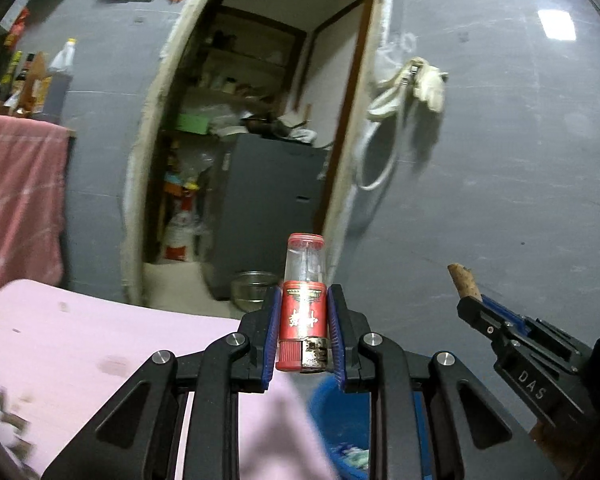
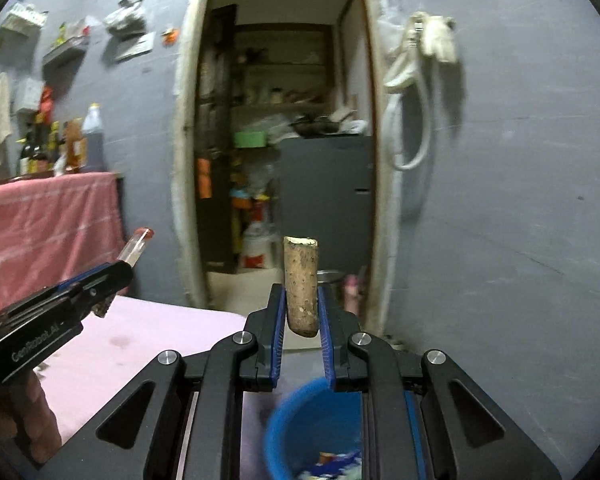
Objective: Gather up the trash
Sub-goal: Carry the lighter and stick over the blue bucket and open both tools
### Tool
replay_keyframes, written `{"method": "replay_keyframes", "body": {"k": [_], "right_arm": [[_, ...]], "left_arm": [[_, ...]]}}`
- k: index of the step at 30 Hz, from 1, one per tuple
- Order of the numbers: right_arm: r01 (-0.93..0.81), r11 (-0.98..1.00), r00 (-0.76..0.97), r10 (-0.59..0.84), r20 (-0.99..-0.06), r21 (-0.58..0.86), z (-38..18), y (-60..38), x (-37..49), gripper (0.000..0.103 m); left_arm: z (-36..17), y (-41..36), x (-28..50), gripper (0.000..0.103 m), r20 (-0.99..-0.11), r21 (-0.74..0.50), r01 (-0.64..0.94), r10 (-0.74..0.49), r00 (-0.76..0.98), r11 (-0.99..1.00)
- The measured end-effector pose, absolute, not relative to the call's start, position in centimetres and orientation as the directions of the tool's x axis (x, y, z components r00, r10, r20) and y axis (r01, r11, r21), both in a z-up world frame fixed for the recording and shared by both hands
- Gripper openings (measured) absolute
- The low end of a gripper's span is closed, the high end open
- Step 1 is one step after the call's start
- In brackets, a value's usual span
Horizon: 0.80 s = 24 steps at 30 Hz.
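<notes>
Two bits of trash in hand: left tongs [image 1: 302, 328] pinch a lighter [image 1: 303, 304] round its middle, light, slick plastic. Right tongs [image 2: 302, 320] clamp a stiff, rough root stub [image 2: 301, 286] low down. Blue bin [image 2: 320, 432] sits bottom centre; doorway [image 2: 284, 120] beyond.

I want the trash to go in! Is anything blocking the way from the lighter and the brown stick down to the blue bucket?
Nothing visible: the lighter and brown stick have open air above the blue bucket.

root piece [image 2: 301, 285] clamped upright, blue bucket [image 2: 300, 420] below
</notes>
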State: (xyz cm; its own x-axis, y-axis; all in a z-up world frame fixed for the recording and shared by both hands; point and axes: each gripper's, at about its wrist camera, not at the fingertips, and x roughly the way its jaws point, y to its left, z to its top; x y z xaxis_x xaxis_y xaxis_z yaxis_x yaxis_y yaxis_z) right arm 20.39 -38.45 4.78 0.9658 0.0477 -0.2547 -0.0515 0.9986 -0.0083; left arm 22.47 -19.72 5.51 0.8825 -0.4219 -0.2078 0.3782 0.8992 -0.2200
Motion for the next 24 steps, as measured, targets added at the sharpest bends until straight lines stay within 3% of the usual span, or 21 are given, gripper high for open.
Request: {"method": "replay_keyframes", "body": {"k": [11, 24], "right_arm": [[0.088, 0.996, 0.951, -0.079, -0.301, 0.018, 2.2, -46.3, 18.0, 0.014], [0.103, 0.993, 0.922, -0.076, -0.379, 0.052, 0.3, -48.5, 18.6, 0.015]], "left_arm": [[3.3, -27.7, 22.7, 0.019, -0.264, -0.232, 0.463, -0.514, 0.816, 0.855], [0.5, -31.0, 23.9, 0.019, -0.385, -0.2, 0.476, -0.516, 0.765, 0.856]]}}
